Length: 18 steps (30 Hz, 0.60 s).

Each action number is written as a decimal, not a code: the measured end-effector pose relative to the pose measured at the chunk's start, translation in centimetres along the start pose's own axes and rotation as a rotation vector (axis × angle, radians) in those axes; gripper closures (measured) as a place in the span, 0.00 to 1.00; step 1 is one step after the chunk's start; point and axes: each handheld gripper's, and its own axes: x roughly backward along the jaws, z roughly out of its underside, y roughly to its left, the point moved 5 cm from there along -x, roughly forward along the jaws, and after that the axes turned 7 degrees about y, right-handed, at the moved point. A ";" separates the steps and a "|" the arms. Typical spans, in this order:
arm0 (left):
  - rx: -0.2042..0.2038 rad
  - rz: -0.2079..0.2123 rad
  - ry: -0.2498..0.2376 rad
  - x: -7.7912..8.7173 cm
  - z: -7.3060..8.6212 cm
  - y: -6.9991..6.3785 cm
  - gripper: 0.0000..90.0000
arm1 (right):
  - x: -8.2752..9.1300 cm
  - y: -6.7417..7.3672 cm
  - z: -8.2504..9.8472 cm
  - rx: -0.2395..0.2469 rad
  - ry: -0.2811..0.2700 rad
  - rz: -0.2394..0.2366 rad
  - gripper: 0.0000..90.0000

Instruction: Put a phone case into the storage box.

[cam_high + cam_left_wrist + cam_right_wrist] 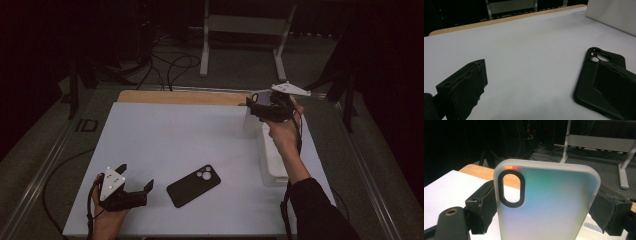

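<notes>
The right gripper (255, 107), held up over the far right part of the white table (165, 140), clamps a frosted translucent phone case (549, 205) across its width. In the right gripper view the two black jaws stand wide apart, one pressed on each long edge of the case, which rises upright between them with its oval, black-rimmed camera cutout at the upper left. In the high view the case (251, 120) hangs pale at the gripper's tip, just above the far end of a white box (272, 157) that lies on the table under the person's right hand (285, 132). That hand wraps the gripper from behind, the forearm in a dark sleeve reaching forward from the near right edge.

The left gripper (135, 179) rests low at the near left of the table, jaws spread with nothing between them. The left hand (107, 217) cups it from below. A black phone case (193, 185) lies flat, back up, just to the right of its jaws; in the left gripper view this case (591, 82) sits partly behind the right-hand jaw, not between the two.
</notes>
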 end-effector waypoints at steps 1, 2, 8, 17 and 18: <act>0.000 0.000 0.000 0.0 0.0 0.0 0.00 | 0.0 0.0 0.0 0.000 0.000 0.000 0.18; 0.001 -0.003 0.007 -0.1 0.0 0.0 0.00 | -0.1 -0.4 -0.1 -0.012 0.000 0.009 0.18; 0.007 -0.005 0.006 -0.1 0.1 0.1 0.00 | -0.4 -1.0 -0.4 -0.024 0.001 0.034 0.18; 0.004 -0.004 0.008 -0.1 0.0 0.0 0.00 | -0.9 -2.0 -0.6 -0.019 0.008 0.087 0.18; 0.004 -0.004 0.008 -0.1 0.0 0.0 0.00 | -1.0 -2.2 -0.6 -0.021 0.008 0.091 0.18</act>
